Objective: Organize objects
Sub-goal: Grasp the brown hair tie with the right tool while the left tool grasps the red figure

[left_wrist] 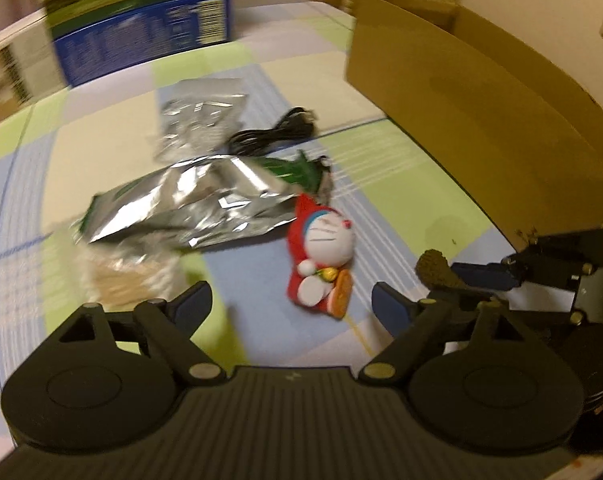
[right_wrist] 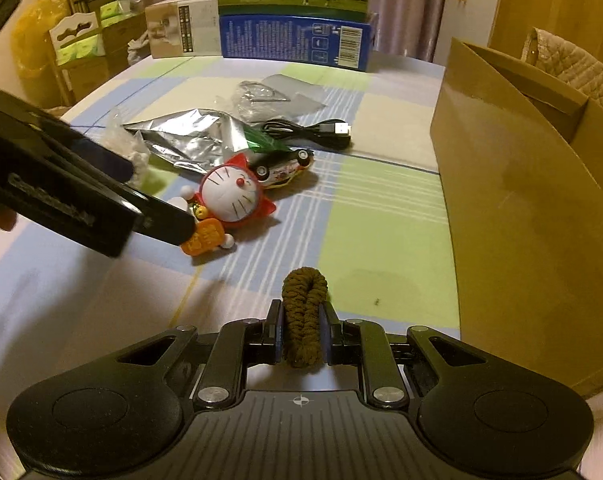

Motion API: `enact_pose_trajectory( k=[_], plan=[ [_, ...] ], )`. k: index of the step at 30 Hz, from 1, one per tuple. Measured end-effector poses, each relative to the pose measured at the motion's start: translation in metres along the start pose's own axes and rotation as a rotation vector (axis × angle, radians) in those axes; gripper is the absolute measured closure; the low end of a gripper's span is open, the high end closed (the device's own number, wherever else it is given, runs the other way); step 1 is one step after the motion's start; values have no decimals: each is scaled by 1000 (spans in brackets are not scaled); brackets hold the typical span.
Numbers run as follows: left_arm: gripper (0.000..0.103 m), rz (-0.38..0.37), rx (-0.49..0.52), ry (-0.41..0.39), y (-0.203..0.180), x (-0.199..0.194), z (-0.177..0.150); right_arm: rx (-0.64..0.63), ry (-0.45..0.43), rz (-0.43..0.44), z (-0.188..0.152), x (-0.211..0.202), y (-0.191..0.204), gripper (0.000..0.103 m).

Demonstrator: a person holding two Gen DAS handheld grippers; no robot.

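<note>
A red-and-white cat figure (left_wrist: 325, 252) (right_wrist: 229, 196) lies on its side on the checked tablecloth (right_wrist: 381, 216). My left gripper (left_wrist: 291, 304) (right_wrist: 149, 196) hovers just in front of it, open, with the toy's lower end near the gap and no pad touching it. My right gripper (right_wrist: 301, 328) (left_wrist: 501, 276) is shut on a brown braided cord loop (right_wrist: 304, 312) (left_wrist: 435, 270), held above the cloth beside the cardboard box (right_wrist: 521, 208) (left_wrist: 481, 120). Behind the cat figure lie a silver foil bag (left_wrist: 189, 204) (right_wrist: 181, 136), a toy car (right_wrist: 285, 166) and a black USB cable (right_wrist: 309, 130) (left_wrist: 269, 136).
A clear plastic pouch (right_wrist: 261, 96) (left_wrist: 197, 120) lies farther back. A blue milk carton box (right_wrist: 297, 20) (left_wrist: 141, 32) and a white box (right_wrist: 181, 32) stand at the table's far edge. The open cardboard box blocks the right side. Crumpled clear wrap (left_wrist: 129, 276) sits at the left.
</note>
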State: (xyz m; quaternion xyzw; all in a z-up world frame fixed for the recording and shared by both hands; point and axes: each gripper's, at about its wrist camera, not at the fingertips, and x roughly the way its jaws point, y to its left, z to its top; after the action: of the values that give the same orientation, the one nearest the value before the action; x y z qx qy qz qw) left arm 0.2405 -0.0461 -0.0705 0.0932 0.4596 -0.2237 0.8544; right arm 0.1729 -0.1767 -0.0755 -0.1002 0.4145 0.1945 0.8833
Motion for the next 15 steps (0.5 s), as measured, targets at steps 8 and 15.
enact_pose_trajectory(
  k=[8,15],
  plan=[
    [36,-35,69,14,-3,27,12,21,-5,-13,-1,0,-3,88],
    [57,-57,95,63,-9,46,19,28,-4,-19,-1,1,-5,88]
  ],
)
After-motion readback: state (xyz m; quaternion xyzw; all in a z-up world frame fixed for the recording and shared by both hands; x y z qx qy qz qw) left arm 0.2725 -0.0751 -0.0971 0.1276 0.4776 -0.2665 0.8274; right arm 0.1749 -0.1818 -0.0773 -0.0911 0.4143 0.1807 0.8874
